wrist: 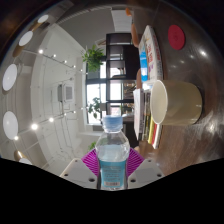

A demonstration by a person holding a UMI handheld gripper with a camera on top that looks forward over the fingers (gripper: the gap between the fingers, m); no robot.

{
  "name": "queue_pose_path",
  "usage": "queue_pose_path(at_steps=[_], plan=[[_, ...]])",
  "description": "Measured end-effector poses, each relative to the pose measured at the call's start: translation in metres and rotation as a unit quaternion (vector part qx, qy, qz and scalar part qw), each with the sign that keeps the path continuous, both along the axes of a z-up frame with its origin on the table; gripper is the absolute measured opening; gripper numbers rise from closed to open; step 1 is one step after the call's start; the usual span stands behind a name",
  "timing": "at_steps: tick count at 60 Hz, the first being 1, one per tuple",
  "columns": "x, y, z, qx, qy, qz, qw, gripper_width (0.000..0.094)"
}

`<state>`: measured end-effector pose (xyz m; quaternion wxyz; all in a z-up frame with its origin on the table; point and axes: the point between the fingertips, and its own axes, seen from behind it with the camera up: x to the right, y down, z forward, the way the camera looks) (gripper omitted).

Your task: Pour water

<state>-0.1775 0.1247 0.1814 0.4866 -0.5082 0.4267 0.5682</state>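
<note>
Gripper (111, 165) fingers clamp an upright water bottle (112, 150); the cream cup (176, 101) sits ahead and right of the bottle, mouth facing it.

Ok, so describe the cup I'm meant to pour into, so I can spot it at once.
Start at the gripper, whose pink-padded fingers sit at either side of a clear water bottle with a pale cap. Look just beyond and to one side of the bottle: the cup appears there, tipped sideways in this view. It is plain cream-white with a wide round mouth, unlike the transparent bottle.
</note>
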Motion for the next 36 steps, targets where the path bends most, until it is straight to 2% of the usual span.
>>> queue_pose_path(at_steps=[3,10,19,25,36], plan=[[0.009,-0.005,0.009,0.000,0.067,0.003,0.998,0.0303],[0.026,0.013,0.004,0.011,0.191,-0.023,0.981,0.0300],[0.041,0.000,0.009,0.010,0.296,-0.041,0.954,0.0317],[0.056,0.007,-0.001,-0.006,0.340,-0.050,0.939,0.0318],[0.062,-0.001,0.003,-0.008,0.350,-0.057,0.935,0.0318]])
